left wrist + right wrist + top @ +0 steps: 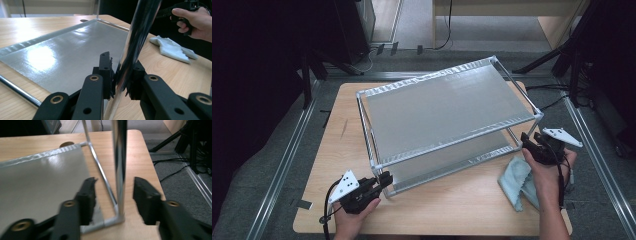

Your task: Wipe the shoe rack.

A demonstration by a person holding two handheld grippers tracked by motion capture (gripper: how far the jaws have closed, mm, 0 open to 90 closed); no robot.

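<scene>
The left claw (384,181) pinches the near-left upright chrome post (135,47) of a two-tier rack of silvery metal tubes and flat matte-grey shelf panels (447,107); its pads press the shiny tube from both sides, close above the lower shelf panel (62,62), which stretches away ahead of it and to its left. That corner of the rack stands near the front edge of the pale wooden tabletop (447,210), with a strip of bare wood behind the left claw. The right claw (528,141) is spread around the rack's near-right post (119,170), the tube standing between the jaws with a gap on either side, nearer the right jaw; the view is blurred. The table's right edge runs close beside this claw, with grey floor and dark cables (175,160) beyond it. Below the right hand (549,170), a crumpled pale blue-grey cloth (517,182) lies on the wood just beside the rack's lower rail.
</scene>
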